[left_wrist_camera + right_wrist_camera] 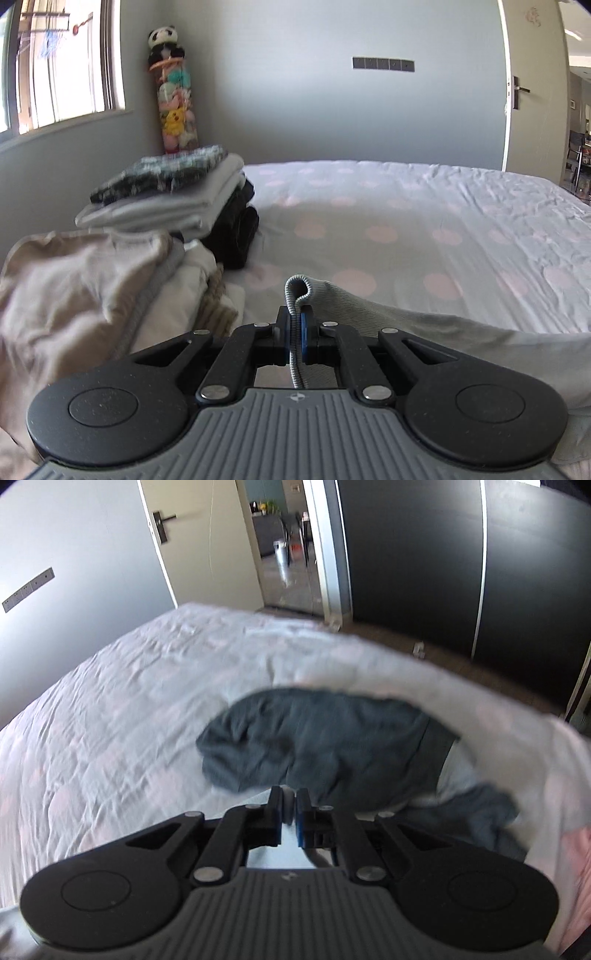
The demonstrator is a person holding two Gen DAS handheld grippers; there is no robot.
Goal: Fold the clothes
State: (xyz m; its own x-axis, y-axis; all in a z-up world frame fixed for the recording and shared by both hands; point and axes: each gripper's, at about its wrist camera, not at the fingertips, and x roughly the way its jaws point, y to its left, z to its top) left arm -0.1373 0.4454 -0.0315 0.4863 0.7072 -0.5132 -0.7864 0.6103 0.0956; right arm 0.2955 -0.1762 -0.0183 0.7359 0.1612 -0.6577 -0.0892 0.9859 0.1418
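My left gripper [297,320] is shut on the ribbed hem of a light grey garment [436,328], which trails right and down over the bed. My right gripper [290,805] is shut on a light grey fold of cloth, apparently the same garment, seen only as a sliver between the pads. A dark teal-grey garment [317,738] lies crumpled on the bed just beyond the right gripper. The right wrist view is blurred by motion.
A stack of folded clothes [162,199] and a beige and white pile [85,291] sit at the bed's left side. The polka-dot sheet [424,221] spreads ahead. An open door [207,546], dark wardrobe [413,565] and bed edge [406,668] lie to the right.
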